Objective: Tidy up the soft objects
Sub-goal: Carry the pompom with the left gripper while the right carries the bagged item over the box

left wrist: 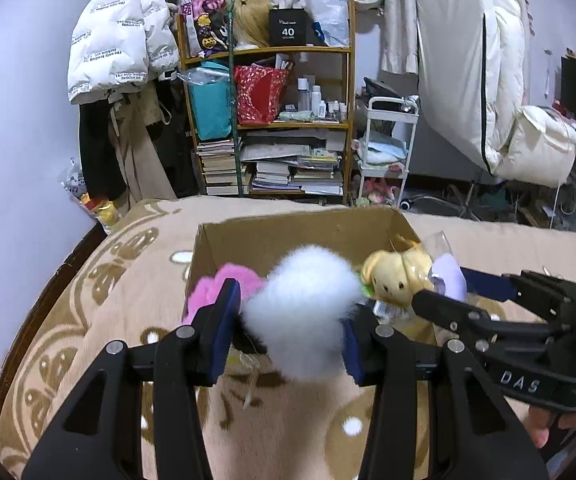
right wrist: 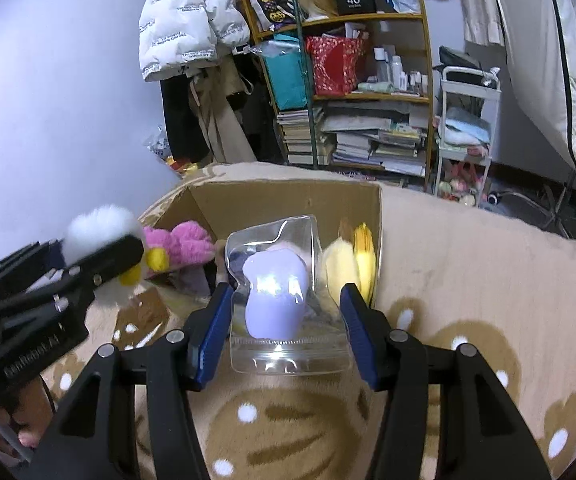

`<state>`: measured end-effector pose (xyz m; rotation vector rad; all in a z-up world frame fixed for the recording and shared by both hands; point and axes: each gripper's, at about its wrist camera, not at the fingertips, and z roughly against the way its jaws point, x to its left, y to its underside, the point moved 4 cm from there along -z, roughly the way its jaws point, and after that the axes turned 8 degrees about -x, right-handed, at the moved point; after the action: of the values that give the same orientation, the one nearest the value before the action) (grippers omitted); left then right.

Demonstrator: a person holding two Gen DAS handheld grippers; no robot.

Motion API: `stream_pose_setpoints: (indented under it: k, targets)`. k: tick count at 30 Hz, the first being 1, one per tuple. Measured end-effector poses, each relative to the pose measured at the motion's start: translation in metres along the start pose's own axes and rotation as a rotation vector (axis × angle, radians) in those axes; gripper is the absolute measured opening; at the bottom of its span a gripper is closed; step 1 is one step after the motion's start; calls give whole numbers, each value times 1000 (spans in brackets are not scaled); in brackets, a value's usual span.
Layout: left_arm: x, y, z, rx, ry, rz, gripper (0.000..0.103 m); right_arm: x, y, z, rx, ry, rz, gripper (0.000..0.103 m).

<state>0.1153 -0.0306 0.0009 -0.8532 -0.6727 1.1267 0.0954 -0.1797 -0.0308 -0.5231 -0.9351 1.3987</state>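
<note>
My left gripper (left wrist: pixel 289 320) is shut on a white fluffy plush (left wrist: pixel 303 316) and holds it over the near edge of an open cardboard box (left wrist: pixel 288 232). The box holds a pink plush (left wrist: pixel 228 284) and a yellow bear plush (left wrist: pixel 391 282). My right gripper (right wrist: pixel 284 322) is shut on a clear plastic pack with a lilac soft toy (right wrist: pixel 278 300) inside, held over the box's (right wrist: pixel 288 200) near side. The left gripper (right wrist: pixel 100 264) with the white plush (right wrist: pixel 96 228) shows at the left of the right wrist view. The right gripper (left wrist: pixel 439 292) shows at the right of the left wrist view.
The box stands on a tan patterned blanket (left wrist: pixel 136 280). Behind it are a cluttered wooden shelf (left wrist: pixel 272 120) with books and bags, hanging coats (left wrist: pixel 120 40), and a small white cart (left wrist: pixel 387 152). A yellow plush (right wrist: pixel 351 264) lies in the box's right corner.
</note>
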Motion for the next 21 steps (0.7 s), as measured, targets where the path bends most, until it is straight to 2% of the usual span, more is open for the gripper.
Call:
stream_pose_setpoints:
  k: [5, 16, 21]
  targets:
    - [10, -11, -18, -10, -27, 10, 45, 2, -7, -11, -25, -12, 25, 58]
    - [10, -29, -46, -6, 14, 32, 46, 4, -21, -34, -58, -35, 76, 59]
    - [11, -28, -59, 21, 23, 39, 47, 5, -22, -43, -58, -22, 112, 59]
